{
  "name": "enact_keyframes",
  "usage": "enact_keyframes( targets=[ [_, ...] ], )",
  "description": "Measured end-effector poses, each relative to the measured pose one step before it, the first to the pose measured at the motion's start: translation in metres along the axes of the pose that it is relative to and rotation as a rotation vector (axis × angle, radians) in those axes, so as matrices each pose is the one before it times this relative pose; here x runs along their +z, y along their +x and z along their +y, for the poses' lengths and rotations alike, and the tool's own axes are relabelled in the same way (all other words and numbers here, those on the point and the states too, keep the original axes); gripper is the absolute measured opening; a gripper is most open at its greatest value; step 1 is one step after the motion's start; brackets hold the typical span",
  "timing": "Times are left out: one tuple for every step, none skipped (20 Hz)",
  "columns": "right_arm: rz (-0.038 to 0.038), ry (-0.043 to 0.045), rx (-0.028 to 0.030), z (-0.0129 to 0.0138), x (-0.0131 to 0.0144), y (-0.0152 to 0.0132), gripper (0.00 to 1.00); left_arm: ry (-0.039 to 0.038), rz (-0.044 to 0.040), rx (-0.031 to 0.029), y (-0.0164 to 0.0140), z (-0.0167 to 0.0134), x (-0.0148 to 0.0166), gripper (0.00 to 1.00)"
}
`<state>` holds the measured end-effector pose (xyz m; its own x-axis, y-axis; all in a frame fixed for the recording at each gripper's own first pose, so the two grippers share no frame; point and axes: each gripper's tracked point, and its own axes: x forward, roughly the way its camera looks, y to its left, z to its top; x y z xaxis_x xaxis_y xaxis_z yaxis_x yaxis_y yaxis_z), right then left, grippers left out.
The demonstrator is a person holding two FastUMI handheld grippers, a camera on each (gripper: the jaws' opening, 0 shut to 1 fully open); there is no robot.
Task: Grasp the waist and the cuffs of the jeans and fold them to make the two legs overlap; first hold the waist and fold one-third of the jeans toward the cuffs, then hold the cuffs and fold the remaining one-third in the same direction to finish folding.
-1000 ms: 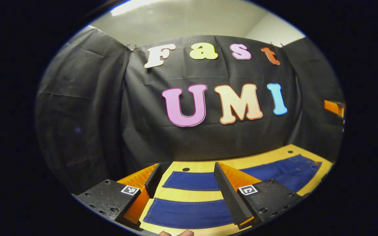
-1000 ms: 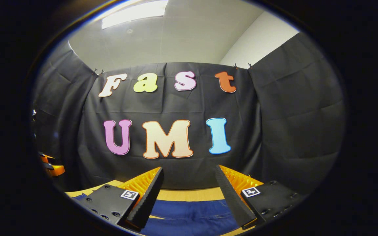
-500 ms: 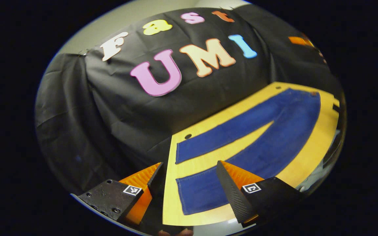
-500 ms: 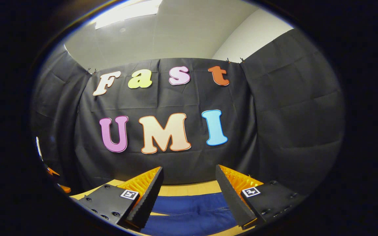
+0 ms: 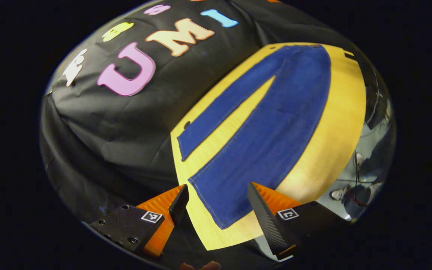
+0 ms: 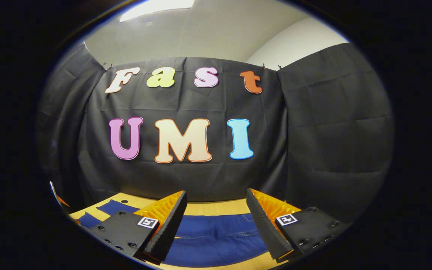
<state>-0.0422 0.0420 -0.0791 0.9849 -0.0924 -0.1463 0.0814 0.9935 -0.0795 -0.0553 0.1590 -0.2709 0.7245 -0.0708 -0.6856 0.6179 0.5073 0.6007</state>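
Observation:
Blue jeans [image 5: 276, 127] lie flat on a yellow wooden table [image 5: 343, 116] in the left gripper view, legs spread in a V. The two cuffs are nearest me, the waist is at the far end. My left gripper [image 5: 216, 210] is open above the near leg's cuff [image 5: 208, 204], not touching it. In the right gripper view the jeans [image 6: 216, 240] stretch across the table [image 6: 216, 206] below my right gripper [image 6: 216, 217], which is open with nothing between its fingers.
The black cloth wall [image 6: 201, 176] stands right behind the table. In the left gripper view the table's near corner [image 5: 216, 245] and its right edge [image 5: 354, 123] drop to the floor, where cables and shoes [image 5: 345, 193] lie. A small hole [image 5: 186, 123] marks the table's far corner.
The left gripper has risen and tilted down and rolled, so the whole jeans have come into its view. The right gripper has tipped slightly down, showing more of the jeans.

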Motion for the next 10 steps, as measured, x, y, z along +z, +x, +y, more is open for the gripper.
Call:
enact_keyframes(
  targets=[
    [0.0077,-0.00692,0.0001,-0.00063,-0.00285,0.00043,0.98,0.03492,0.02146,-0.02066,0.00291,-0.00611,-0.00796,0.95],
    [0.00874,-0.00713,0.00148,0.00001,-0.00369,0.00042,0.98,0.0401,0.01583,-0.01653,0.0035,-0.0054,-0.00491,0.95],
    [0.00669,-0.00594,-0.00048,-0.00083,-0.00129,-0.00003,0.98,0.04659,0.00384,-0.00777,0.00408,-0.00442,-0.00032,0.96],
    [-0.00048,-0.00192,-0.00248,-0.00129,0.00075,-0.00129,0.98,0.04719,0.00999,-0.01322,0.00397,-0.00657,-0.00243,0.95],
    [-0.01586,-0.00603,-0.00379,-0.00201,0.00409,-0.0004,0.98,0.04429,0.01586,-0.01147,0.00458,-0.0055,-0.003,0.95],
    [-0.00712,-0.00757,-0.00502,-0.0022,0.00316,-0.00078,0.98,0.04224,0.01037,-0.01745,0.00447,-0.00505,-0.00521,1.0],
    [-0.00579,-0.00924,-0.00358,-0.00127,-0.00054,0.00067,0.99,0.03163,0.00966,-0.01722,0.00336,-0.00465,-0.00383,0.95],
    [-0.00426,-0.00955,-0.00381,-0.00212,0.00059,-0.00078,0.96,0.02541,0.00947,-0.01661,0.00477,-0.00412,-0.00344,0.95],
    [-0.00023,-0.00734,-0.00554,-0.00357,-0.00168,-0.00121,0.99,0.01717,0.01301,-0.01857,0.00309,-0.00443,-0.00355,0.95],
    [0.00369,-0.0045,-0.0066,-0.00364,-0.00274,-0.00165,0.99,0.01522,0.01509,-0.01027,0.00322,-0.00343,-0.00385,0.95]
  ],
)
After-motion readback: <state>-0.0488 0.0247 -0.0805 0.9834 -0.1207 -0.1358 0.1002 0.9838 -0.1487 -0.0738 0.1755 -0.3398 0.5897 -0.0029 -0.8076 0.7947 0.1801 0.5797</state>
